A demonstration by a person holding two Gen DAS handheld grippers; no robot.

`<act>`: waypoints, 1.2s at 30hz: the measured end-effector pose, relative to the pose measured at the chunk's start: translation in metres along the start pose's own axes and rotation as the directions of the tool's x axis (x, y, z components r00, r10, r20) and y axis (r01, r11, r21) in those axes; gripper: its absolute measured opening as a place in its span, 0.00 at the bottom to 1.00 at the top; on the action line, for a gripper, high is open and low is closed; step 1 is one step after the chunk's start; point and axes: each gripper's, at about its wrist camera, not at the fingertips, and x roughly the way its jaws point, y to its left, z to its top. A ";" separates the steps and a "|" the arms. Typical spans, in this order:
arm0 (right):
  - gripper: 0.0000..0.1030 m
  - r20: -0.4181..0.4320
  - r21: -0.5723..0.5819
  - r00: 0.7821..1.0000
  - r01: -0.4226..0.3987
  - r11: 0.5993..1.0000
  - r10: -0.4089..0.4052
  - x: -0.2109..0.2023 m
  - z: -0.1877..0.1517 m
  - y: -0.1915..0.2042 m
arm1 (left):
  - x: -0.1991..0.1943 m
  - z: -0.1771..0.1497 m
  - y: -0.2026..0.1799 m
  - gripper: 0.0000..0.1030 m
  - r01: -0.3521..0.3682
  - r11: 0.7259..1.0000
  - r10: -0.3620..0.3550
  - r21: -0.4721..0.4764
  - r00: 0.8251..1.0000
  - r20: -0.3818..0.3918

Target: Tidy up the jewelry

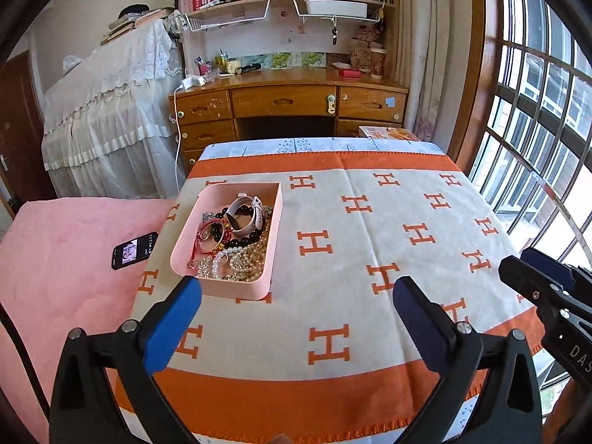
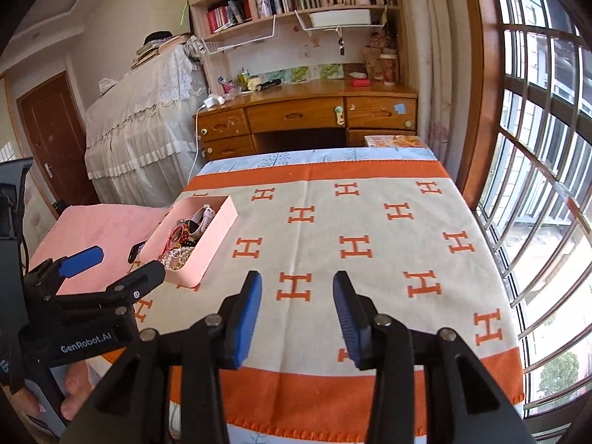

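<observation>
Fingers of the left gripper (image 1: 296,296) spread wide, gripping nothing; the left pad (image 1: 174,327) hovers beside the near corner of one pink tray (image 1: 236,290). Inside it lie one pale watch (image 1: 247,212), dark beads (image 1: 236,242) and pearls (image 1: 246,264), tangled beyond counting. Right gripper (image 2: 298,314) gapes moderately, empty, above the H-patterned blanket (image 2: 370,270), tray far left ahead.

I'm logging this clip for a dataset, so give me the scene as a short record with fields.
surface: blanket with orange H pattern
container: pink tray, near the blanket's left edge
contents: white watch, dark beads, pearls, red bangle, heaped together
left hand-held gripper: open, empty, just short of the tray
right hand-held gripper: open, empty, over bare blanket
beside: phone on pink cover
</observation>
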 end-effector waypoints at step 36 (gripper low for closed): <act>0.71 0.076 0.023 0.995 0.058 0.998 -0.060 -0.024 -0.041 -0.024 | -0.021 -0.037 -0.048 0.99 -0.038 0.998 0.039 -0.042 0.999 0.035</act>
